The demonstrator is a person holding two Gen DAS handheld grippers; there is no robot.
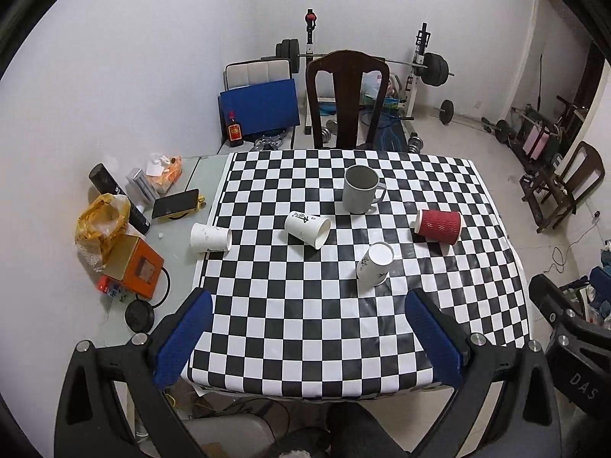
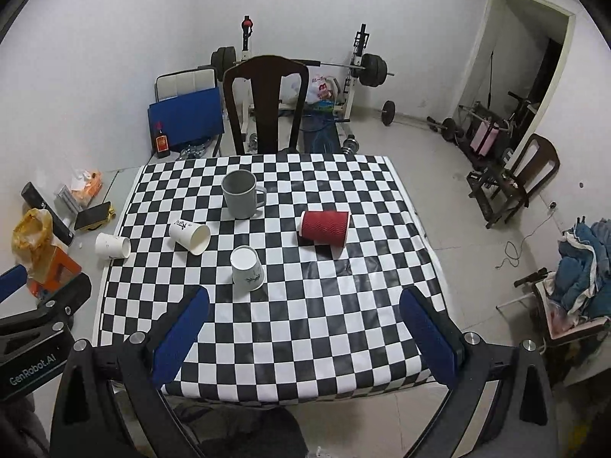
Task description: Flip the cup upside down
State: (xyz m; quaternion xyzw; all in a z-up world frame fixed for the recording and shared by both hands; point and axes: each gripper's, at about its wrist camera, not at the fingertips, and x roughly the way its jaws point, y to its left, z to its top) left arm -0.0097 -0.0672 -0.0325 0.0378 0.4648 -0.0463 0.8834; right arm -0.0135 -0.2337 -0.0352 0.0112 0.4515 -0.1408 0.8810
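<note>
On the checkered tablecloth point(image 1: 305, 324) point(image 2: 305, 324), a grey mug point(image 1: 361, 189) point(image 2: 241, 194) stands upright with its mouth up. A red ribbed paper cup point(image 1: 438, 226) point(image 2: 324, 228) lies on its side. A white paper cup point(image 1: 307, 229) point(image 2: 189, 237) lies on its side in the middle, and another white cup point(image 1: 210, 237) point(image 2: 112, 245) lies at the cloth's left edge. A white cup with a leaf print point(image 1: 374, 264) point(image 2: 247, 268) stands upside down. My left gripper point(image 1: 309, 305) and right gripper point(image 2: 305, 301) are both open and empty, above the table's near edge.
A dark wooden chair point(image 1: 345, 103) point(image 2: 267, 107) stands behind the table. Clutter sits left of the cloth: an orange box point(image 1: 133, 267), a phone point(image 1: 175, 203), a yellow bag point(image 1: 101, 221). Weight equipment point(image 1: 424, 65) lines the back wall.
</note>
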